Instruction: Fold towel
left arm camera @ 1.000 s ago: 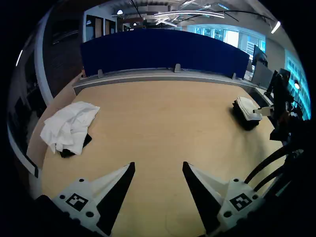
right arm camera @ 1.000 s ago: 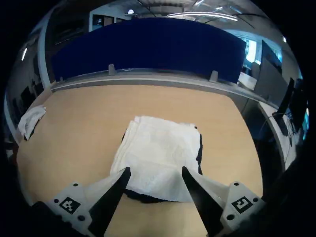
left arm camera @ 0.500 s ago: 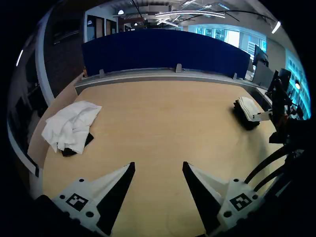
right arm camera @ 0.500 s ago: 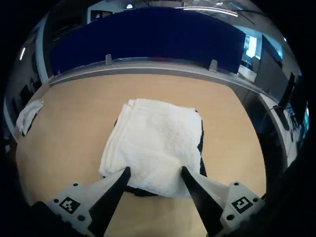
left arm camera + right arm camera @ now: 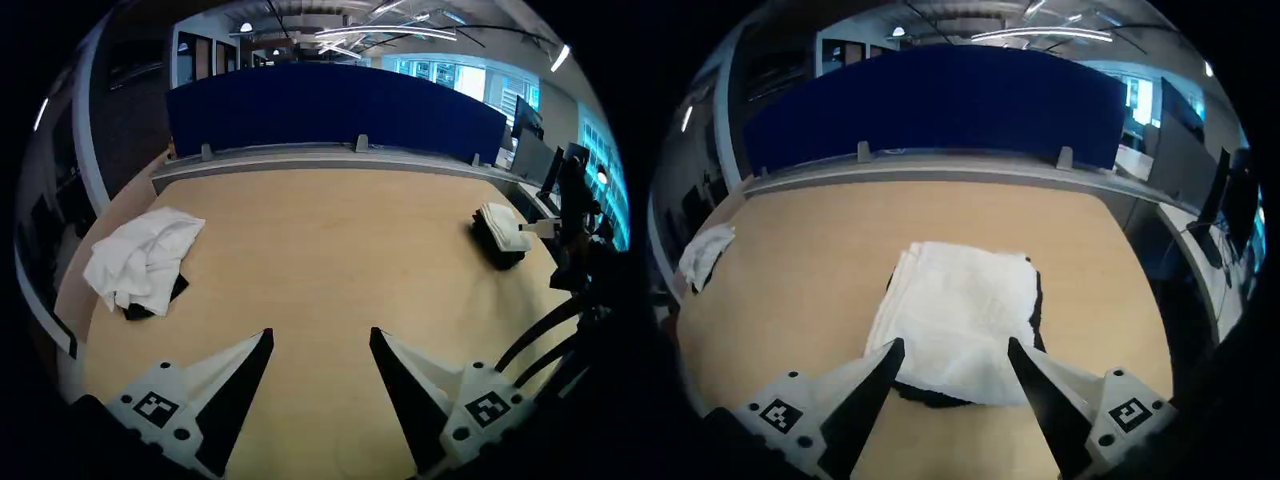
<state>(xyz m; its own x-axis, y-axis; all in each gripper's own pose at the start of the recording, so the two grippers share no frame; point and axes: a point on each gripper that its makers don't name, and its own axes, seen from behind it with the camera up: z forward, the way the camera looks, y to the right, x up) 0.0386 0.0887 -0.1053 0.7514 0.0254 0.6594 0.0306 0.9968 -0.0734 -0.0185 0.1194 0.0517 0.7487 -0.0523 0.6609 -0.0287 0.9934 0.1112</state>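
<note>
Folded towel: a white terry towel folded into a thick square [image 5: 960,316] was seen in the right gripper view, laid flat on the pale wooden bench [image 5: 800,264], right of the middle and near its right edge.
Underlay: a black layer [image 5: 916,392] was seen under the folded towel, showing at its near and right edges; what it was could not be told.
Unfolded towel: a crumpled white towel [image 5: 144,258] was seen heaped at the far left of the bench, with a dark piece [image 5: 138,310] showing under its near edge.
Right hand-held gripper [image 5: 954,352]: it was held released, fingers spread, the tips set at the folded towel's near edge; nothing was pinched.
Left hand-held gripper [image 5: 320,336]: it was held released above bare bench, well apart from both towels.
Handling: the towel was judged light, soft and limp, neither slippery nor fragile; a single layer would sag and drag the stack out of square.
Hold: corners or a hemmed edge were judged best, with all layers pinched together.
Containers: nothing was seen held in anything; both towels were laid on dark pieces on the open bench.
Backdrop: a dark blue partition [image 5: 336,104] was stood along the far edge.
</note>
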